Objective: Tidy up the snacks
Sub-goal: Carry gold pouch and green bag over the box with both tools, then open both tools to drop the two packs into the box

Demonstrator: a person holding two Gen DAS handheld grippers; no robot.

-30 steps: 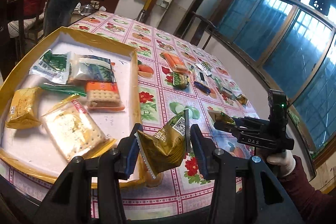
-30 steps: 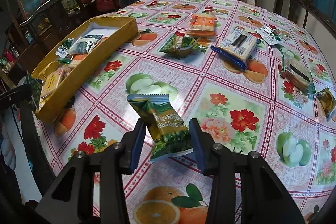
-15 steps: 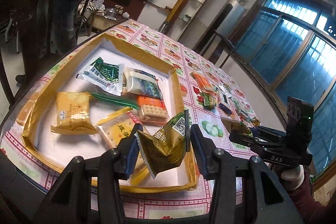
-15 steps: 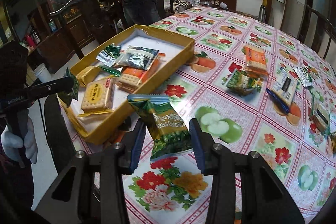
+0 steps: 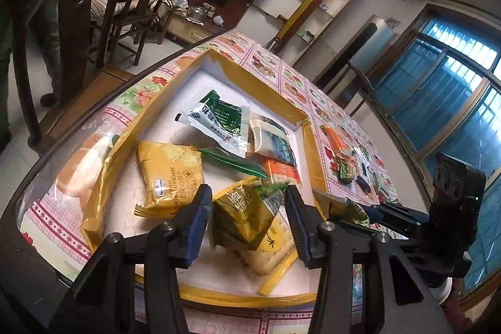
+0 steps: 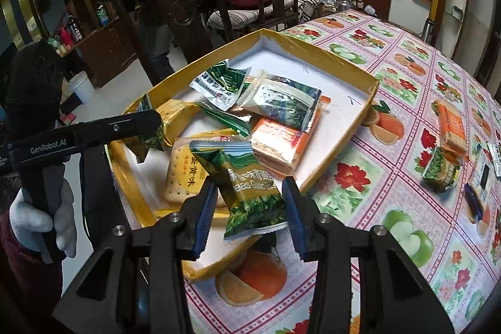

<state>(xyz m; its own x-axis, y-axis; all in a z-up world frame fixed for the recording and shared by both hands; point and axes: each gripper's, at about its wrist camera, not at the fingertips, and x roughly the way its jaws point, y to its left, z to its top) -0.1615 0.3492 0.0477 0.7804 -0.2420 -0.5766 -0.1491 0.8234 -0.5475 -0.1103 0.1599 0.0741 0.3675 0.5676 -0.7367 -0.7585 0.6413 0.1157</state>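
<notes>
Here, my left gripper (image 5: pixel 247 215) clamps a gold packet (image 5: pixel 242 216) above the yellow box (image 5: pixel 250 77); my right gripper (image 6: pixel 249 208) clamps a green packet (image 6: pixel 247 187) near its edge.

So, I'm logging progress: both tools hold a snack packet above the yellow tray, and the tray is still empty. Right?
Not quite. Both tools do hold packets over the yellow tray, but it isn't empty: the right wrist view shows several snacks in it, including an orange cracker pack and a green-and-white sachet.
</notes>
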